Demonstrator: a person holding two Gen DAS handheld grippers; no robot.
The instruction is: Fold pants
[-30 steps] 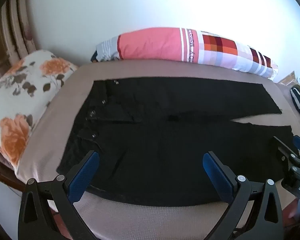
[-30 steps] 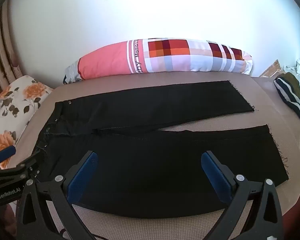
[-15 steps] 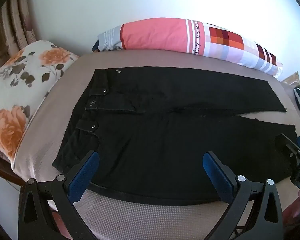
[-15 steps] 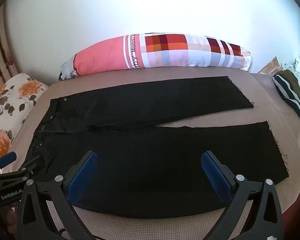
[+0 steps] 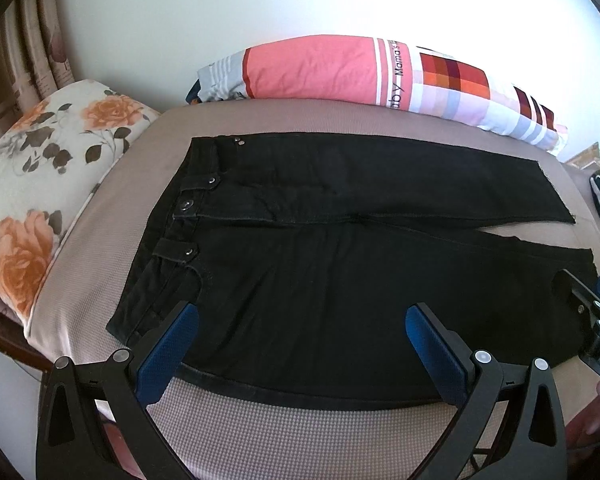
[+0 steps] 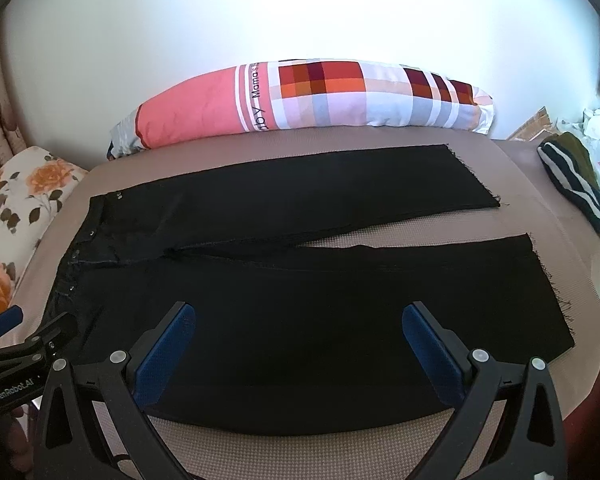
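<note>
Here the black pants [image 5: 340, 264] are spread flat on the bed [image 5: 284, 432]; both grippers, left [image 5: 300, 340] and right [image 6: 296, 340], are held above with jaws wide open

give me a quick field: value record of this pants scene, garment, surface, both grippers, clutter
garment: black pants, spread flat, legs apart, unfolded
waistband: at the left, buttons showing
hems: at the right, frayed
surface: beige mat
left hand-held gripper: open, above the near waist edge, holding nothing
right hand-held gripper: open, above the near leg, holding nothing
behind pants: pink checked pillow
left side: floral cushion
right side: striped dark garment
</note>
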